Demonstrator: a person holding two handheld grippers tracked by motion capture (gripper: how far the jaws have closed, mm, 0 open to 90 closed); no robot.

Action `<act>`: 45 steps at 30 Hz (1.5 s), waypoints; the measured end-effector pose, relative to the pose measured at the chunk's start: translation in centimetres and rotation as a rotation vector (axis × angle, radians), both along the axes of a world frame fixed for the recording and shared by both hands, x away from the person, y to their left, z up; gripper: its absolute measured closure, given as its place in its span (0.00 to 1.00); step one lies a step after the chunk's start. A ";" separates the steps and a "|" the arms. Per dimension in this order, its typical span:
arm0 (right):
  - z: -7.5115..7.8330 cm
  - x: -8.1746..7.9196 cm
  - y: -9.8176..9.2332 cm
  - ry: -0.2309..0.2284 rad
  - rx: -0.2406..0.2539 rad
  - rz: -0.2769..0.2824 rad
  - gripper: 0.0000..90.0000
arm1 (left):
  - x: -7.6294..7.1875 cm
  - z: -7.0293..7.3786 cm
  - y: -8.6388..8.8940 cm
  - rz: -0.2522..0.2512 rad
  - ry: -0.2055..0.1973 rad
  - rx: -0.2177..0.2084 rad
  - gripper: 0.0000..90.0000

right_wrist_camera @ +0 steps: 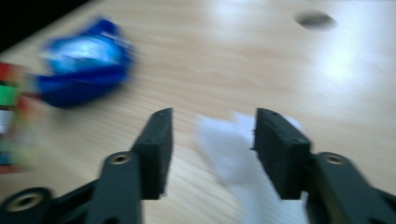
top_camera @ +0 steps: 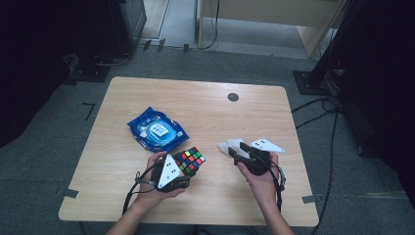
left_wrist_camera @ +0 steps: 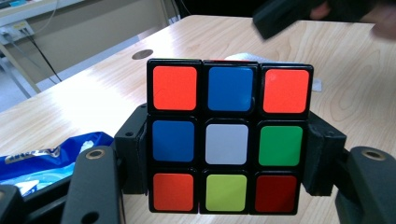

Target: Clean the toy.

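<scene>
Hands are coming in from the near edge of a pale wooden table (top_camera: 215, 205), each one carrying a two-jaw gripper. Nearest on the person's left, the left gripper (top_camera: 188, 166) is clamping a Rubik's cube (top_camera: 190, 161); in the left gripper view its jaws are pressing against the cube's two sides, and the cube (left_wrist_camera: 229, 135) is standing upright between them, showing a face of orange, blue, white, green, yellow-green and red stickers. The cube is sitting at the table's near middle, just beside a blue wet-wipe packet (top_camera: 157, 129) that is lying flat a little farther back and to the left. On the person's right, the right gripper (top_camera: 237, 152) is hovering over a white tissue (top_camera: 230, 146) with its jaws spread apart; in the right gripper view, blurred by movement, the tissue (right_wrist_camera: 224, 149) is lying on the wood in the gap between the jaws, and whether the pads are touching it cannot be told, though they are not pinching it. Beyond the jaws in that view, the packet (right_wrist_camera: 84, 70) and an edge of the cube (right_wrist_camera: 14, 116) are appearing at the left. Farthest back, a small dark round cable port (top_camera: 233, 97) is sitting near the table's far edge.
</scene>
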State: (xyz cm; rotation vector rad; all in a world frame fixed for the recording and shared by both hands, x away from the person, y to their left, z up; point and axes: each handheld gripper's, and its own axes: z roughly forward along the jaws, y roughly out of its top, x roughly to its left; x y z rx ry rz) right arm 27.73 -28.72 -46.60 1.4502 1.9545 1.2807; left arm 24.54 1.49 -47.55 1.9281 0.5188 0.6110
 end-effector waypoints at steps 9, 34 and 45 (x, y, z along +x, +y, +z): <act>-4.7 2.2 -2.0 0.114 -0.079 -0.066 0.66 | 0.0 -0.3 -0.3 -0.010 0.012 0.012 0.38; 3.7 -5.9 8.5 -0.236 0.092 0.497 0.99 | -0.8 0.0 -1.2 -0.063 0.021 -0.018 0.38; 1.4 -4.1 6.7 -0.168 0.211 0.433 0.99 | -1.0 0.0 -1.1 -0.091 0.014 -0.020 0.38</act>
